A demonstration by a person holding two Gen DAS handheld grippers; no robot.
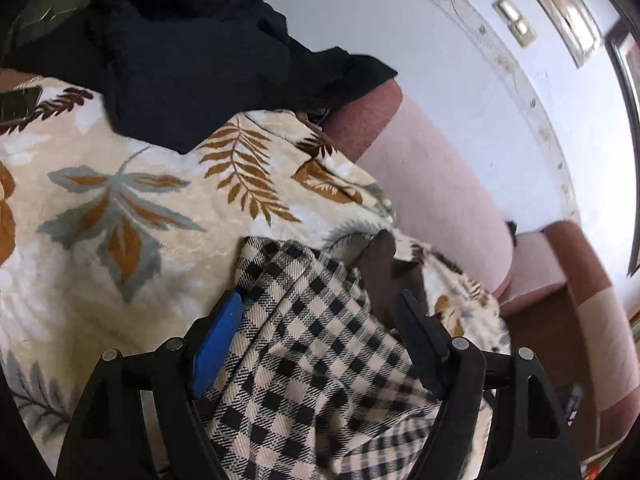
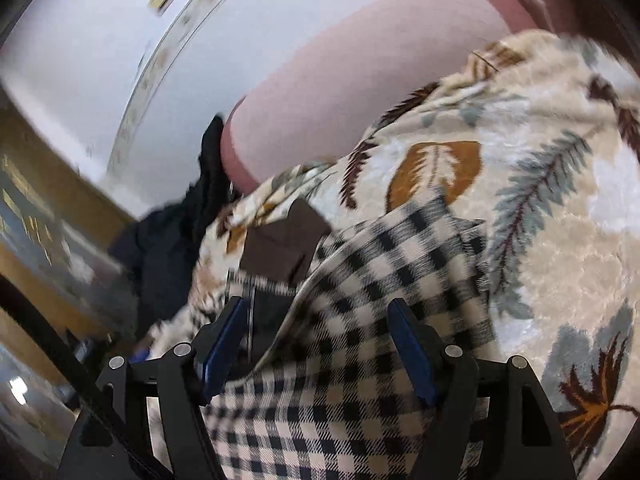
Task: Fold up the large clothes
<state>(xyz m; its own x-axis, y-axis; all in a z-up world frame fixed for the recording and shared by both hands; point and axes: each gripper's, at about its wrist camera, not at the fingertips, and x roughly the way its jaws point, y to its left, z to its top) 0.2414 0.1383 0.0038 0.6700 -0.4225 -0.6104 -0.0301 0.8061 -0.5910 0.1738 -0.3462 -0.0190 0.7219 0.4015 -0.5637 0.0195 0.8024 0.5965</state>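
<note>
Checked garment (image 1: 320, 340): lying bunched on the leaf-patterned blanket (image 1: 120, 200).
Left gripper (image 1: 320, 308): standing wide apart, fabric passing between its fingers, unpinched.
Right gripper (image 2: 316, 316): likewise spread, straddling the cloth.

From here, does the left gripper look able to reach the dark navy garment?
Probably yes: the dark navy garment lies ahead across bare leaf-patterned blanket, but the left gripper straddles the checked cloth.

A: Any writing you can read here, a label or a brand or a number?
B: None. The checked garment (image 1: 320, 360) and the leaf blanket (image 1: 120, 200) carry only patterns.
A: The frames on the wall (image 1: 568, 20)?
B: Too blurred to tell.
</note>
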